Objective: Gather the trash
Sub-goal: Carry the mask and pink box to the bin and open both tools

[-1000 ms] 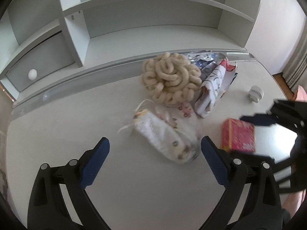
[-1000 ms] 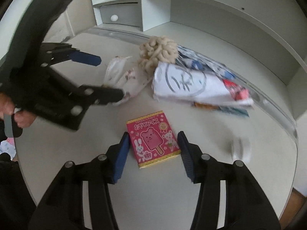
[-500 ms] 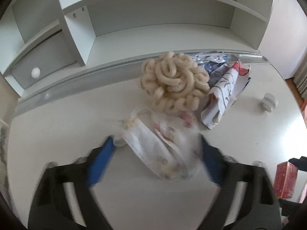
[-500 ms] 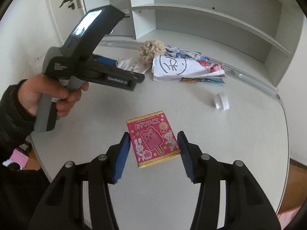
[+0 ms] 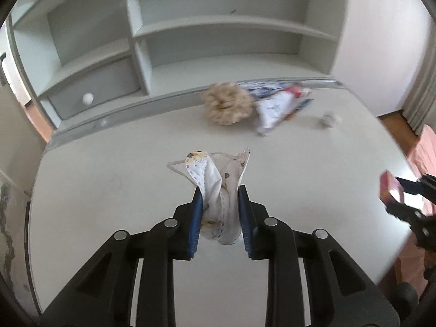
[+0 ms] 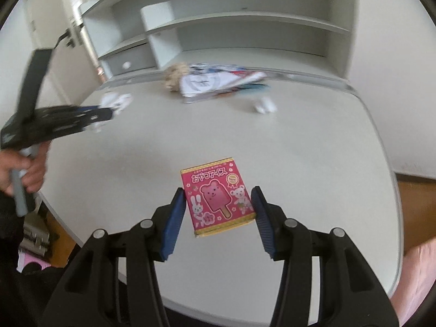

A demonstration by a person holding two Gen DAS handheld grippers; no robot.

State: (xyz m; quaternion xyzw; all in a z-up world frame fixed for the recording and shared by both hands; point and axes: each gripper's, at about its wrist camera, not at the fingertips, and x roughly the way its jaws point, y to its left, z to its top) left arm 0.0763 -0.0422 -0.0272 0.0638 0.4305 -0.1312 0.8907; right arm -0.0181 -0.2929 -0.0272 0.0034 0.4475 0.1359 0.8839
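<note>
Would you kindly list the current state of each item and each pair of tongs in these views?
Left tongs: just closed, pinching the crumpled mask.
Crumpled mask: held, lifted off the table.
Right tongs: gripping the pink box.
Pink box: held flat, picture up, above the table.
Beige scrunchie: lying on the table.
Printed wrapper: lying beside the scrunchie.
Small white object: lying apart, blurred.
Drawer: shut.

Black left gripper and right gripper, blue pads, silver screws.
</note>
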